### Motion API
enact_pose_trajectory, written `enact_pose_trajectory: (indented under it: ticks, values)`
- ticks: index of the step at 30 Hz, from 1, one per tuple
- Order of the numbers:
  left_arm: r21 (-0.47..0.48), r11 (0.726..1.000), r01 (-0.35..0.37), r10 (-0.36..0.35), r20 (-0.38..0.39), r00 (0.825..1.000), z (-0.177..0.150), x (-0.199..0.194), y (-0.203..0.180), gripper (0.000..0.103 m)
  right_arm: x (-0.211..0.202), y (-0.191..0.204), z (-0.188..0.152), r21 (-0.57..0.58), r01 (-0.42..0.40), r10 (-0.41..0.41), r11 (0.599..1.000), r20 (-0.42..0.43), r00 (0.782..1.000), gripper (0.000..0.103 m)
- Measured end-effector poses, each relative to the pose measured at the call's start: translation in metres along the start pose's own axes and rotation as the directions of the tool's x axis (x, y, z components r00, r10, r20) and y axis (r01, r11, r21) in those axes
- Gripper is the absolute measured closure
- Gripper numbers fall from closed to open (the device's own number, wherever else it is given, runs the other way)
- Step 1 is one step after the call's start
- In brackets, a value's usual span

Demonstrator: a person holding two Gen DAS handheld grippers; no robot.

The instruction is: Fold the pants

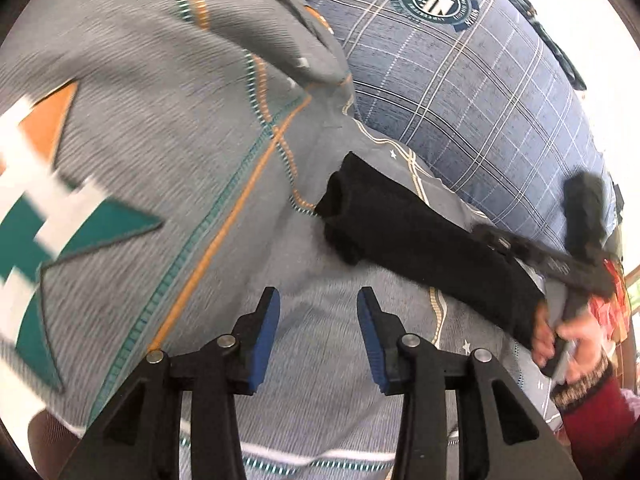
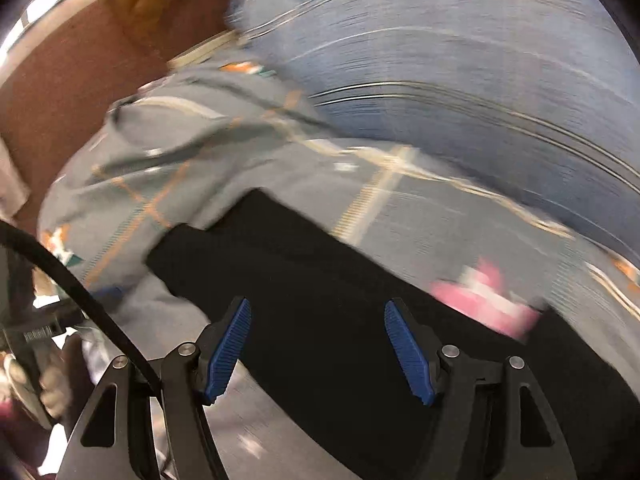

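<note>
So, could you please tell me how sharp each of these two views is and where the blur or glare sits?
Left wrist view: the open left gripper and black folded pants are fairly sharp, the grey patterned bedspread smears at left, and the window corner is blown out. Right wrist view: heavy motion blur streaks the blue plaid pillow; only the open right gripper stays crisp.

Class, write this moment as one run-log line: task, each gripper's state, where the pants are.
task: fold pants | left gripper: open, empty | right gripper: open, above black pants | pants: lying on grey bedcover beside blue plaid pillow
</note>
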State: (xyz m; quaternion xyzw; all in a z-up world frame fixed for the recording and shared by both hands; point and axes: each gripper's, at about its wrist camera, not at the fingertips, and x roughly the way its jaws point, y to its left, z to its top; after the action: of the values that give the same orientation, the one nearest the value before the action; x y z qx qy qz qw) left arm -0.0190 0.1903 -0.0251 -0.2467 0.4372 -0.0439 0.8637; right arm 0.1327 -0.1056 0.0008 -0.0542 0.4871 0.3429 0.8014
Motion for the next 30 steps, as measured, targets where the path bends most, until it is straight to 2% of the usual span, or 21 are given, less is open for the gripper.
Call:
enact_pose_trajectory:
  ticks: [3,6,7,8,11,12,13,14,15,17,19,20,22,26,27,28,29,30]
  values:
    - [-0.008,1.000,0.001,-0.001,0.004,1.000,-0.004,-0.002,0.002,0.064,0.038,0.028,0.028,-0.073,-0.021,0.018,0.997,-0.042,0.999,0.028]
    - [-0.022,1.000,0.012,-0.012,0.003,1.000,-0.004,-0.004,0.008,0.063,0.075,0.045,0.049,-0.067,-0.075,0.069,0.995,-0.089,0.994,0.034]
    - [-0.025,0.999,0.020,-0.020,0.001,1.000,-0.003,-0.004,0.009,0.063,0.083,0.049,0.050,-0.056,-0.105,0.098,0.993,-0.117,0.988,0.046]
    - [-0.027,0.999,0.027,-0.027,0.001,1.000,-0.003,-0.005,0.009,0.063,0.089,0.054,0.048,-0.038,-0.147,0.140,0.988,-0.150,0.979,0.063]
    - [0.005,1.000,0.007,-0.007,0.018,1.000,-0.002,-0.010,0.008,0.063,0.076,0.072,0.027,-0.018,-0.282,0.273,0.959,-0.192,0.943,0.064]
    - [0.016,1.000,0.000,0.000,0.021,1.000,-0.001,-0.010,0.007,0.063,0.070,0.078,0.018,-0.019,-0.326,0.315,0.945,-0.209,0.926,0.064]
    - [0.025,1.000,-0.003,0.002,0.022,1.000,0.000,-0.009,0.006,0.063,0.063,0.087,0.005,-0.020,-0.380,0.363,0.925,-0.247,0.898,0.064]
    - [0.032,0.999,0.001,-0.002,0.025,1.000,0.000,-0.009,0.006,0.063,0.060,0.093,-0.004,-0.029,-0.404,0.380,0.914,-0.280,0.882,0.061]
    - [0.042,0.999,0.003,-0.004,0.027,1.000,0.001,-0.008,0.005,0.063,0.056,0.100,-0.014,-0.063,-0.400,0.362,0.914,-0.313,0.878,0.059]
    - [0.058,0.998,-0.013,0.011,0.031,0.999,0.000,-0.005,0.001,0.063,0.049,0.107,-0.018,-0.131,-0.349,0.293,0.928,-0.322,0.900,0.058]
    - [0.062,0.998,-0.019,0.018,0.030,0.999,-0.001,-0.004,-0.001,0.063,0.040,0.110,-0.011,-0.175,-0.305,0.250,0.936,-0.280,0.927,0.055]
    - [0.056,0.998,-0.015,0.014,0.024,1.000,-0.002,-0.003,0.000,0.063,0.036,0.112,-0.003,-0.203,-0.262,0.211,0.943,-0.242,0.947,0.044]
    - [0.047,0.999,-0.009,0.008,0.018,1.000,-0.003,-0.003,0.002,0.063,0.036,0.115,0.011,-0.234,-0.209,0.168,0.950,-0.185,0.968,0.024]
    - [0.036,0.999,-0.011,0.011,0.015,1.000,-0.005,-0.005,0.004,0.063,0.073,0.131,0.021,-0.283,-0.188,0.118,0.940,-0.247,0.962,0.024]
    - [0.031,0.999,-0.014,0.013,0.015,1.000,-0.006,-0.006,0.005,0.063,0.085,0.136,0.016,-0.311,-0.162,0.074,0.936,-0.276,0.958,0.026]
    - [0.026,1.000,-0.016,0.015,0.017,1.000,-0.006,-0.007,0.005,0.063,0.096,0.141,0.009,-0.349,-0.120,0.013,0.929,-0.294,0.956,0.044]
    - [0.022,1.000,-0.016,0.016,0.022,1.000,-0.006,-0.009,0.006,0.061,0.096,0.143,0.005,-0.384,-0.070,-0.035,0.921,-0.261,0.965,0.060]
    - [0.017,1.000,-0.016,0.015,0.030,0.999,-0.006,-0.011,0.007,0.060,0.092,0.146,0.002,-0.401,-0.042,-0.056,0.915,-0.229,0.972,0.068]
